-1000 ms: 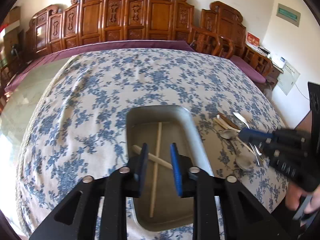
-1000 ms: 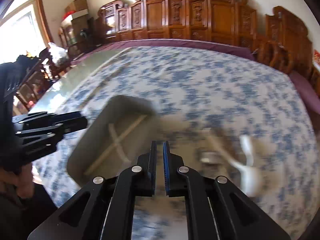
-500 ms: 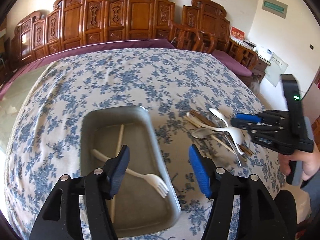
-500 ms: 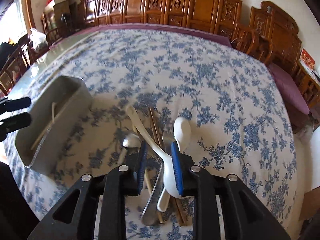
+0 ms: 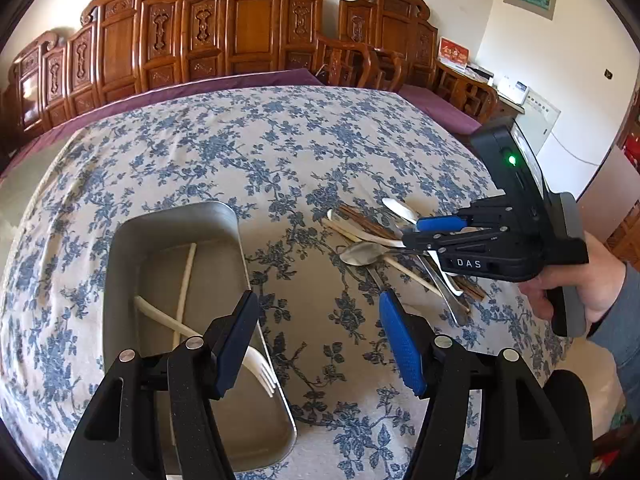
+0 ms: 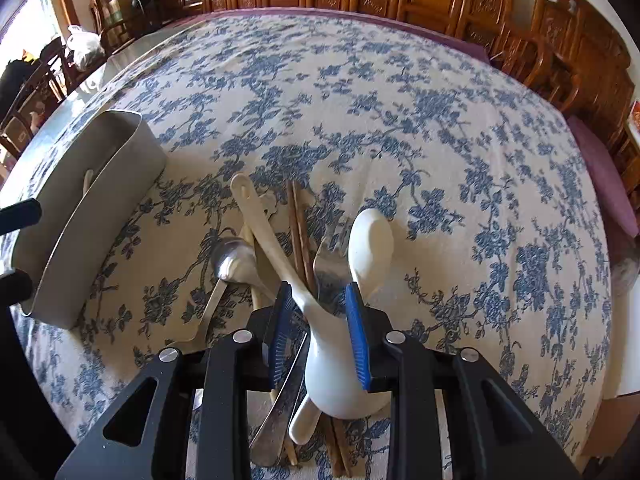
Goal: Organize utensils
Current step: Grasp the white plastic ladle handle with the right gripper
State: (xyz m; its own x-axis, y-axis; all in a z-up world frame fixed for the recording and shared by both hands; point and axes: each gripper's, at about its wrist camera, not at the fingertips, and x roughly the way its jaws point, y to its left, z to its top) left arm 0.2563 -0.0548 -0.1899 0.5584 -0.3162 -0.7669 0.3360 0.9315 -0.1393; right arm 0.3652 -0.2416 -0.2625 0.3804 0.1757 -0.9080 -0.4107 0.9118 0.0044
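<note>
Right gripper (image 6: 318, 322) is straddling the cream ladle (image 6: 276, 240) in the utensil pile, jaws parted, contact unclear | left gripper (image 5: 318, 338) is hanging spread wide over the tablecloth (image 5: 248, 152), right of the metal tray (image 5: 120, 240) | only the left view is showing the white fork (image 5: 256, 364) and chopstick (image 5: 185, 280) inside it

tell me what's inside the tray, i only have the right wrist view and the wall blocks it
Observer: A white fork lies in the tray, crossed over a pale chopstick.
Operator: where's the left gripper sitting
Observer: The left gripper is open and empty, with the tray's right rim between its fingers.
Operator: how high is my right gripper
Observer: From the side, the right gripper is down at the pile of utensils.
</note>
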